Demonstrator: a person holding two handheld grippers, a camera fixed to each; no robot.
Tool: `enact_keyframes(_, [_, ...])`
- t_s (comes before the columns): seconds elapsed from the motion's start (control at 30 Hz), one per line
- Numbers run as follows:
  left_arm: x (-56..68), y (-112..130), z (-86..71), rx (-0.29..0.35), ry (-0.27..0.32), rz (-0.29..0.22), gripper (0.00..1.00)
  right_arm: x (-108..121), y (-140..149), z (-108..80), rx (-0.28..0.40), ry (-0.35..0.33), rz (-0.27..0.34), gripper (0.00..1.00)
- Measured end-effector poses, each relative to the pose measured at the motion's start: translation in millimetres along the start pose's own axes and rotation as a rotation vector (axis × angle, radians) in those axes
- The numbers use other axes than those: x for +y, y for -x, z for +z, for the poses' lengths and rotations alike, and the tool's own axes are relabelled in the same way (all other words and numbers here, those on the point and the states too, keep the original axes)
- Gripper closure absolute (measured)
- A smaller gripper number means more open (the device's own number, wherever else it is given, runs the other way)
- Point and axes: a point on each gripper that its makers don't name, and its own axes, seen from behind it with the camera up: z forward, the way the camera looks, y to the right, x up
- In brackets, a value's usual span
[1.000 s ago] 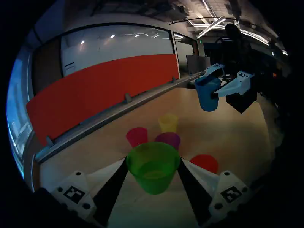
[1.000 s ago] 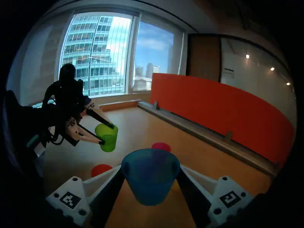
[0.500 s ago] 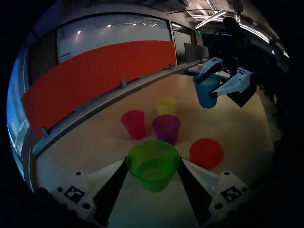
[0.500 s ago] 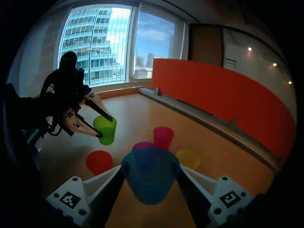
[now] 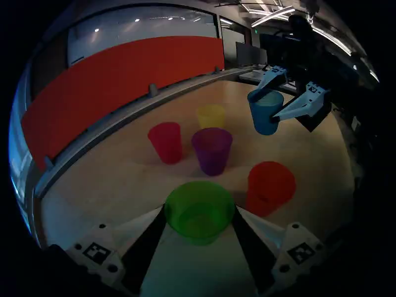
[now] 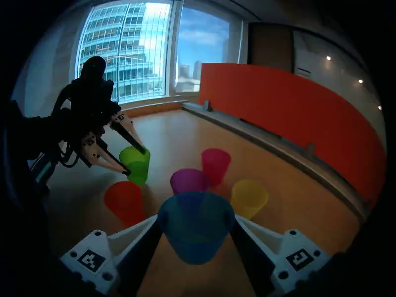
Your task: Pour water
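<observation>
Green cup [image 5: 199, 220] clamped in left tongs [image 5: 198, 209], blue cup [image 6: 196, 240] in right tongs [image 6: 196, 219], both upright; pouring not yet begun.

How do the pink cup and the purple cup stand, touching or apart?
Apart. The left gripper view shows a strip of bare table between the pink cup and the purple cup.

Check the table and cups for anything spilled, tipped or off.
Nothing stands out. The pink cup, purple cup, yellow cup and red cup stand upright on the table, with no puddle visible. The left gripper holds the green cup and the right gripper the blue cup, both level.
</observation>
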Motion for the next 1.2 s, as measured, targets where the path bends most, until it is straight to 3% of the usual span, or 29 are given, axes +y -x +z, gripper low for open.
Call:
enact_keyframes(0.37, [-0.4, 10, 5.2, -0.004, 0.006, -0.026, 0.12, 1, 10, 7.0, -0.017, -0.004, 0.010, 0.09])
enact_keyframes(1.2, [-4.0, 19, 2.7, -0.003, 0.008, -0.035, 0.11, -6, 25, 15.9, -0.039, -0.010, 0.027, 0.09])
